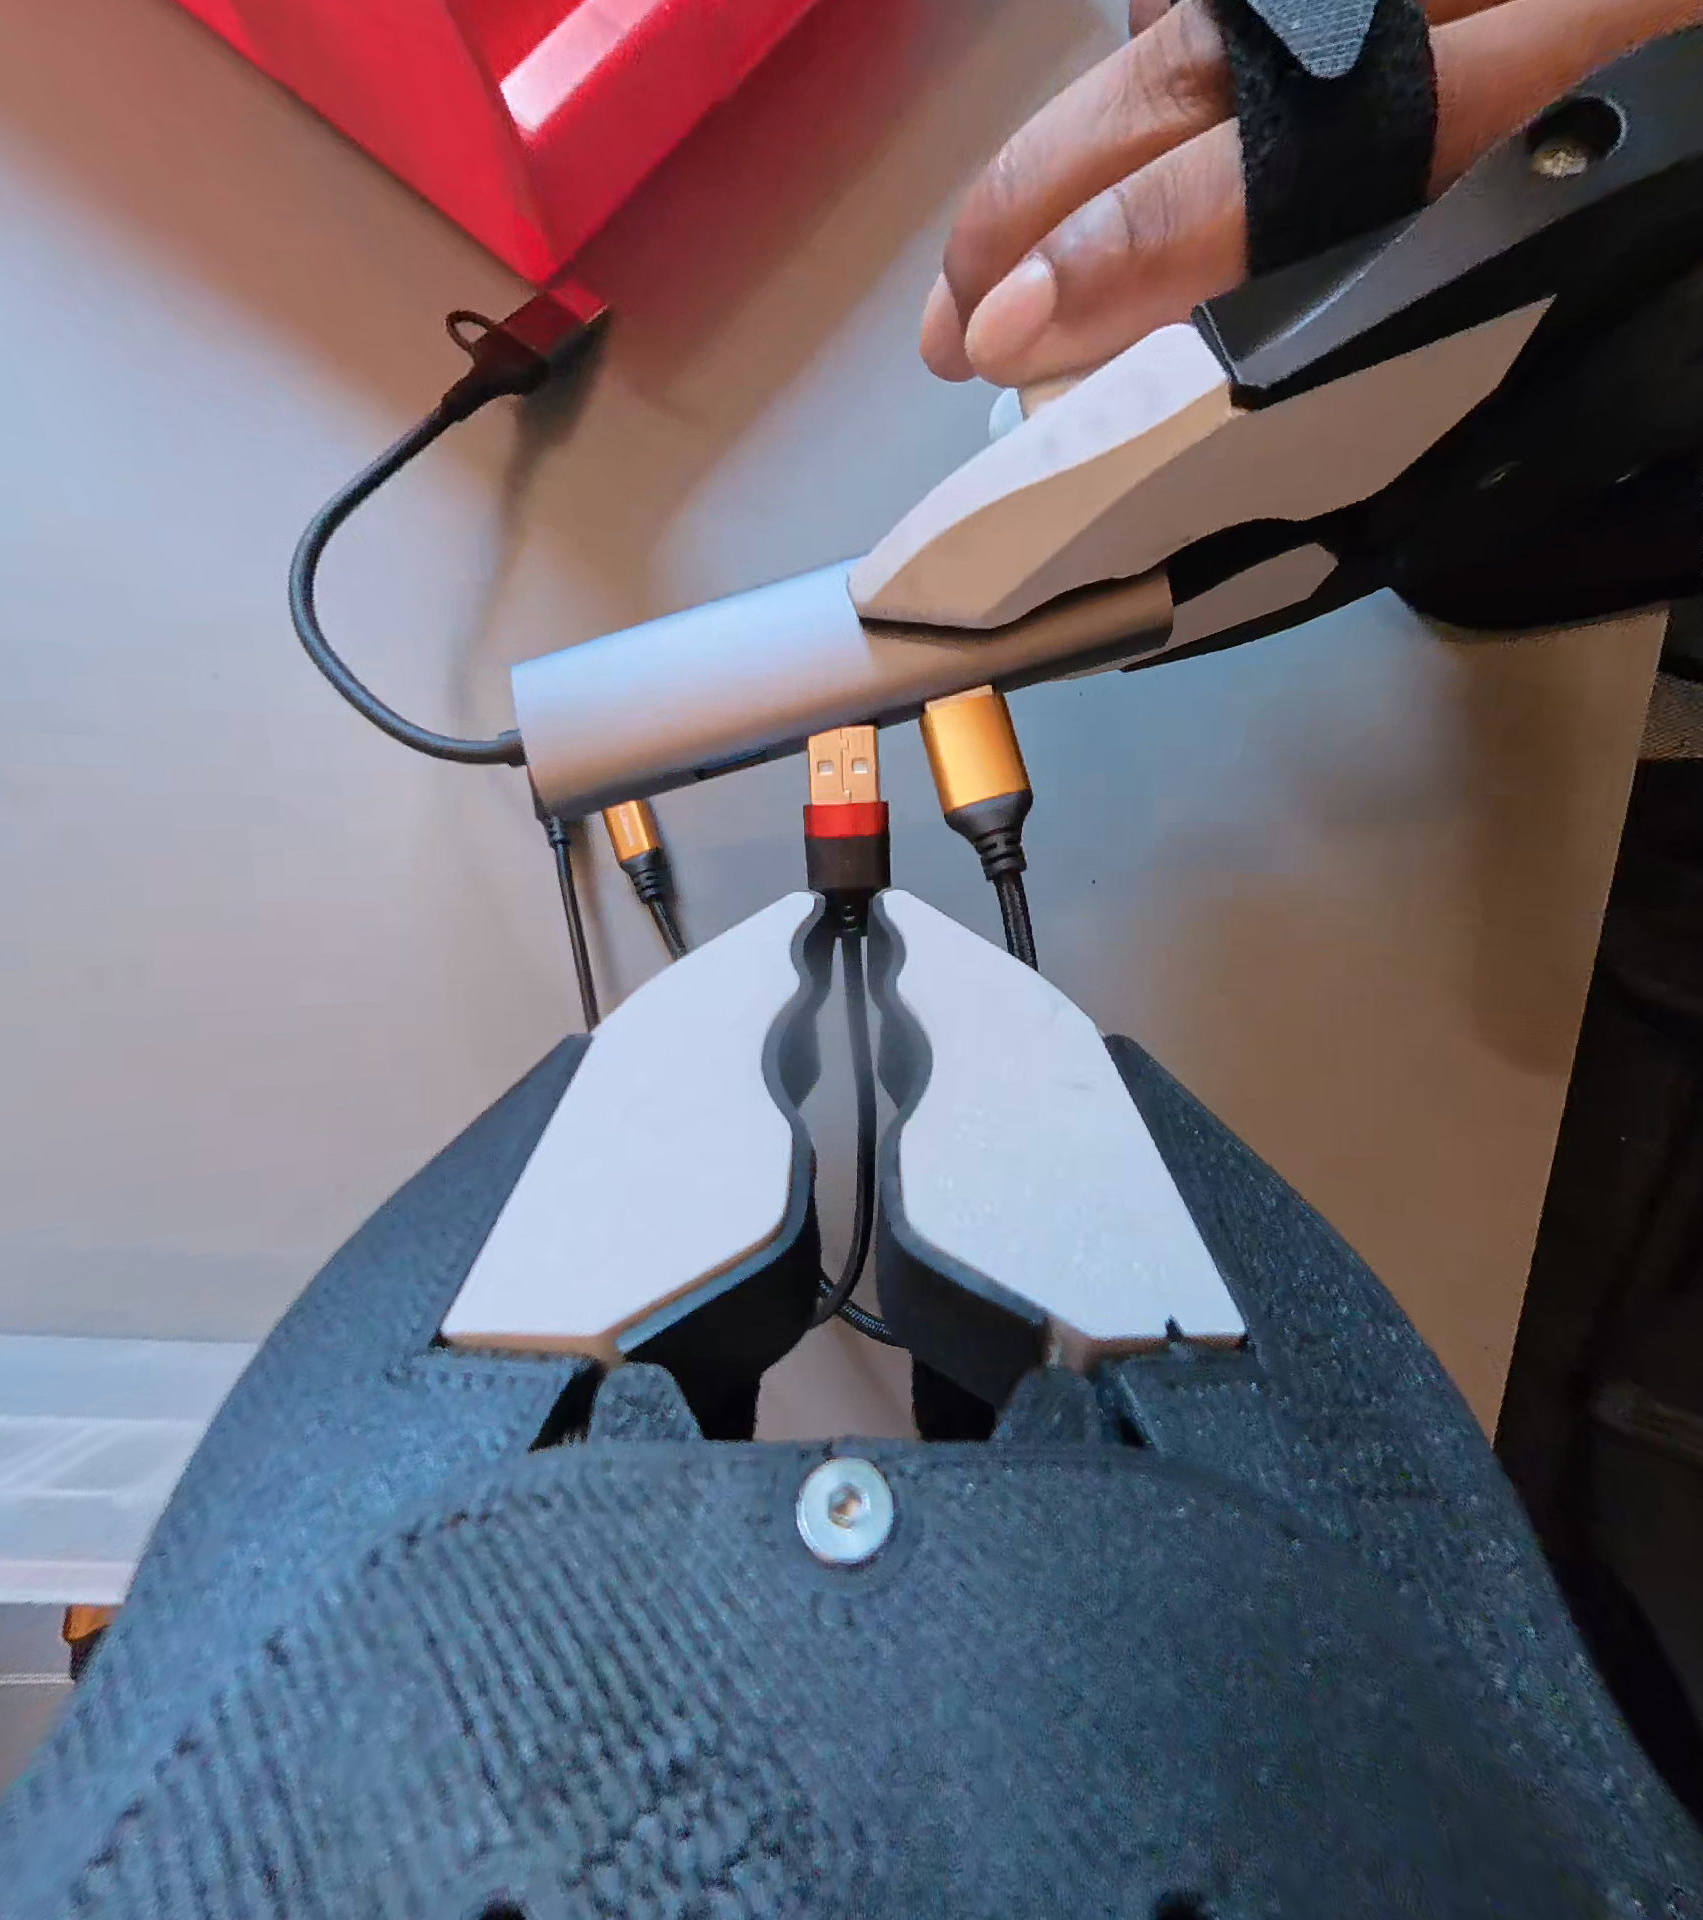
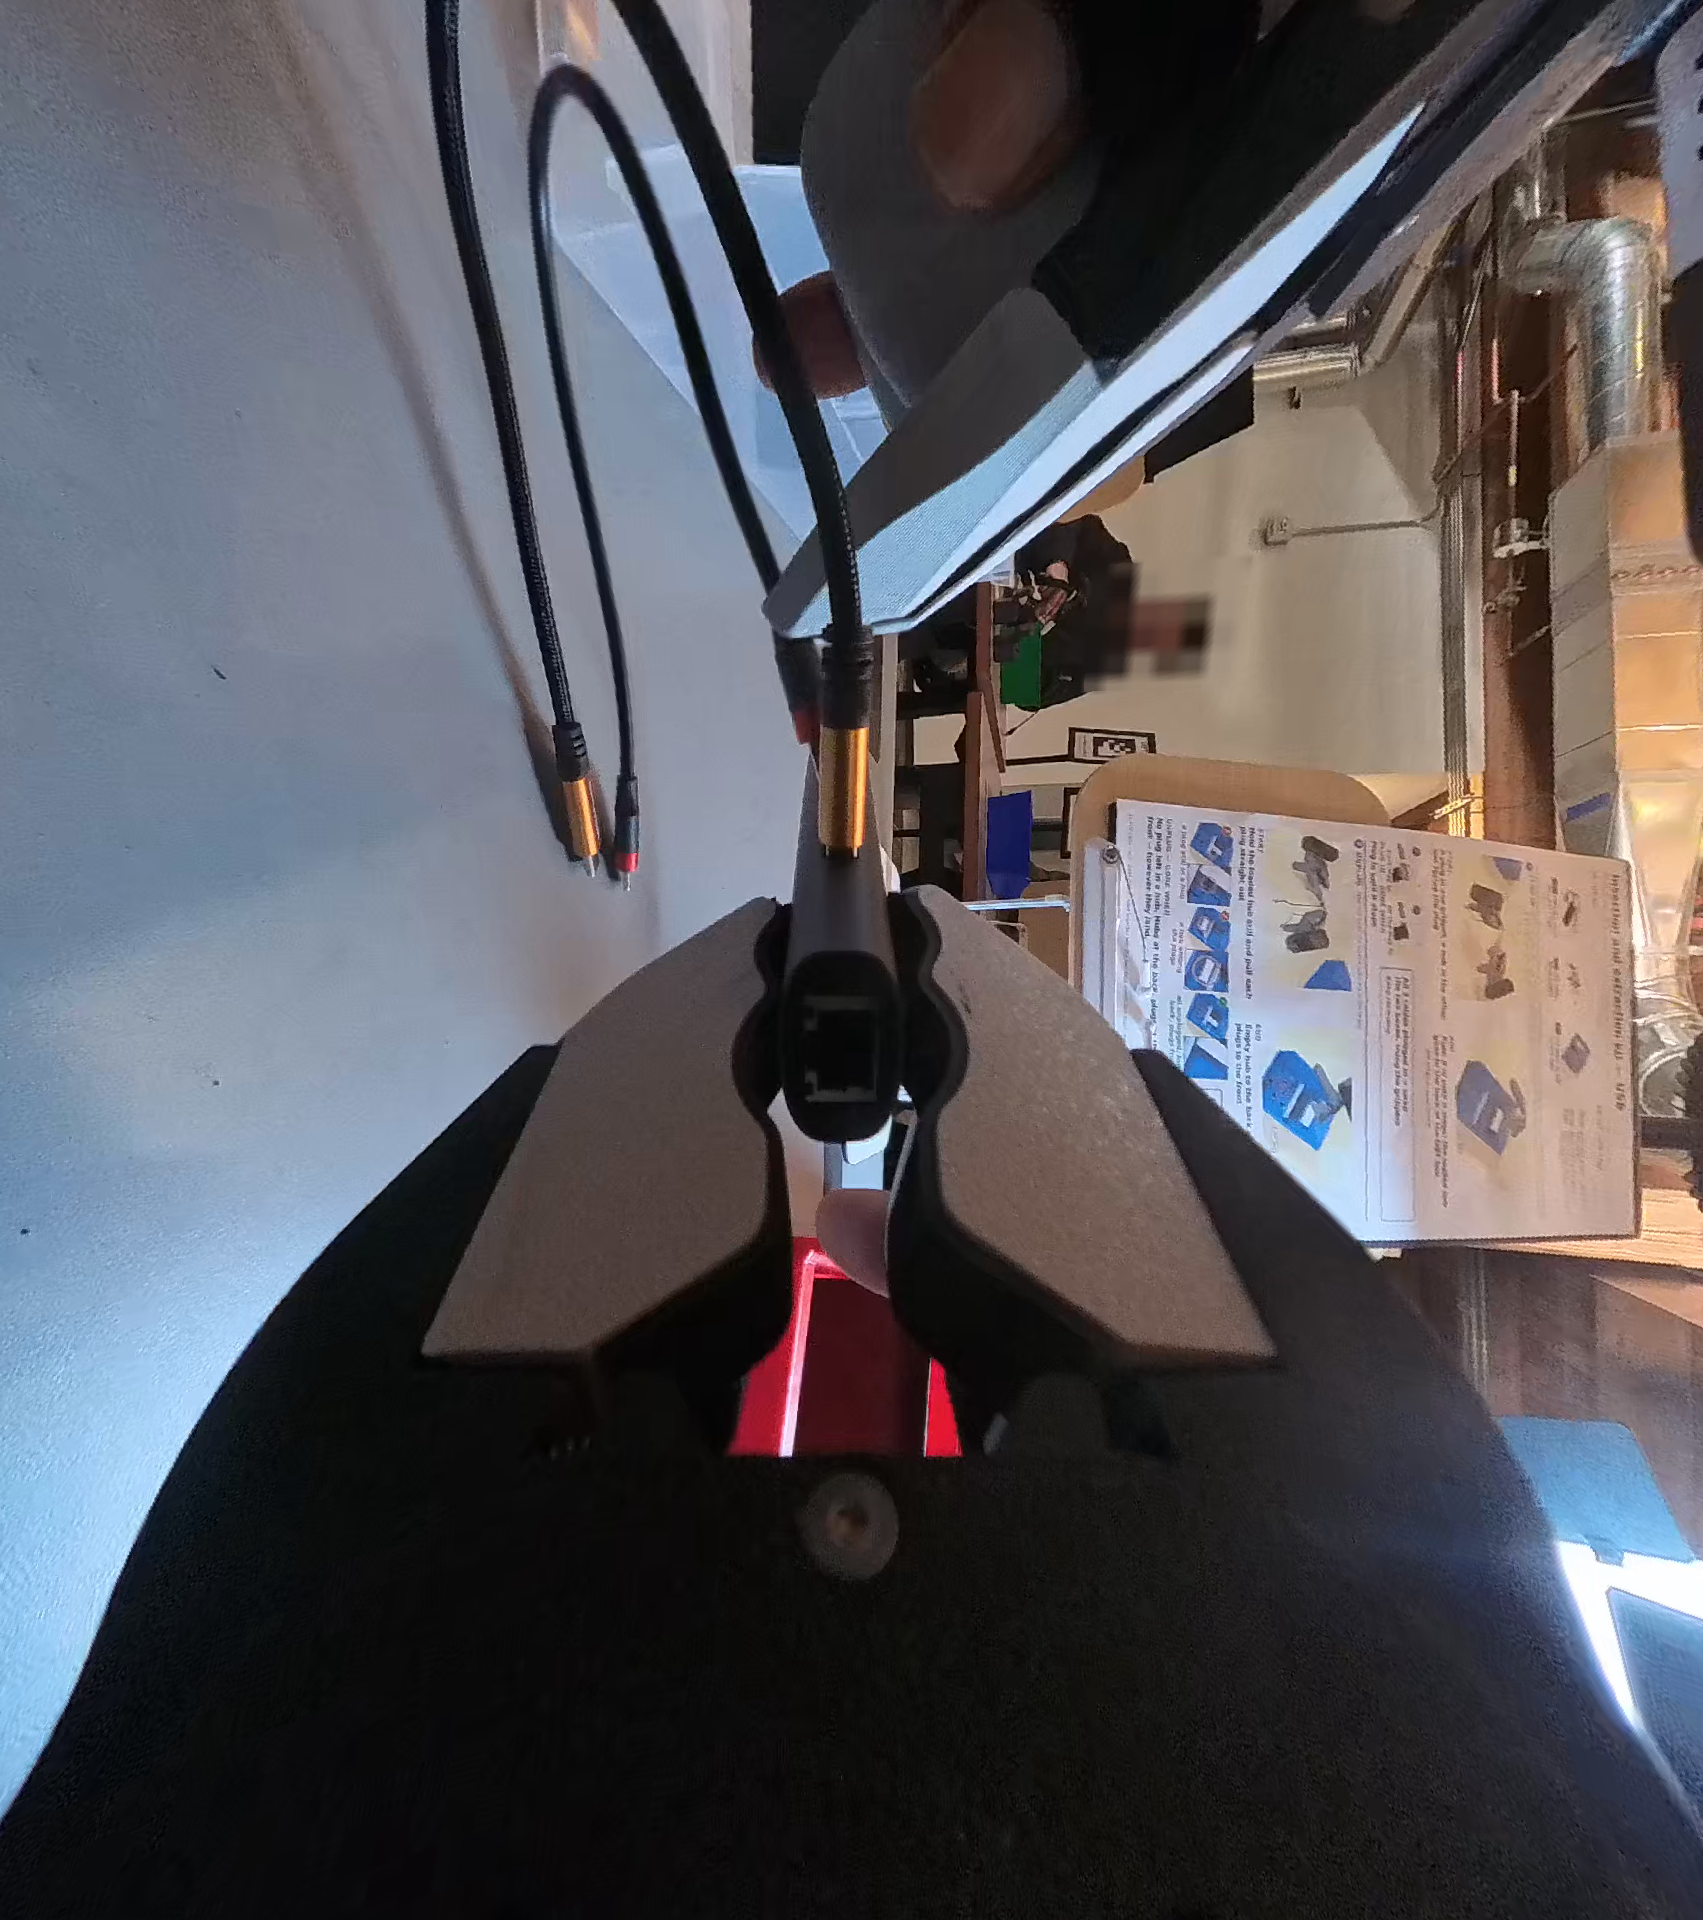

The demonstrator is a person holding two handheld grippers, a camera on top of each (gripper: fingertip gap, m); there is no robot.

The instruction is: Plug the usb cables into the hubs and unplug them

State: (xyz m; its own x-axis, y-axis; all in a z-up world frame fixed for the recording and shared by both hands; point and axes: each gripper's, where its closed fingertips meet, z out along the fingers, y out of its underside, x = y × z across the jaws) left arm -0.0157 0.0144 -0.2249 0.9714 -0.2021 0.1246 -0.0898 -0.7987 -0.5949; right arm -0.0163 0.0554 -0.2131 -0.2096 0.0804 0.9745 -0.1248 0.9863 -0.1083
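In the left wrist view, my left gripper (image 1: pixel 847 899) is shut on the black collar of a red-and-black USB plug (image 1: pixel 844 821). The plug's gold metal tip meets the side of the grey hub (image 1: pixel 701 686), with most of the metal still showing. My right gripper (image 1: pixel 878 608) is shut on the hub's right end and holds it above the table. An orange plug (image 1: pixel 977 764) sits in the port next to it. In the right wrist view, my right gripper (image 2: pixel 839 920) clamps the hub (image 2: pixel 842 1049) end-on, with the orange plug (image 2: pixel 842 790) plugged in above. The left gripper's finger (image 2: pixel 982 488) shows behind it.
A red bin (image 1: pixel 514 114) stands at the far side, near the hub's own black lead and its connector (image 1: pixel 504 353). A small orange plug (image 1: pixel 631 831) lies under the hub. Two loose cable ends (image 2: pixel 582 810) lie on the pale table (image 2: pixel 151 727). A printed sheet (image 2: pixel 1366 1018) stands at the right. The gap from one gripper's tips to the other's is roughly 5 cm.
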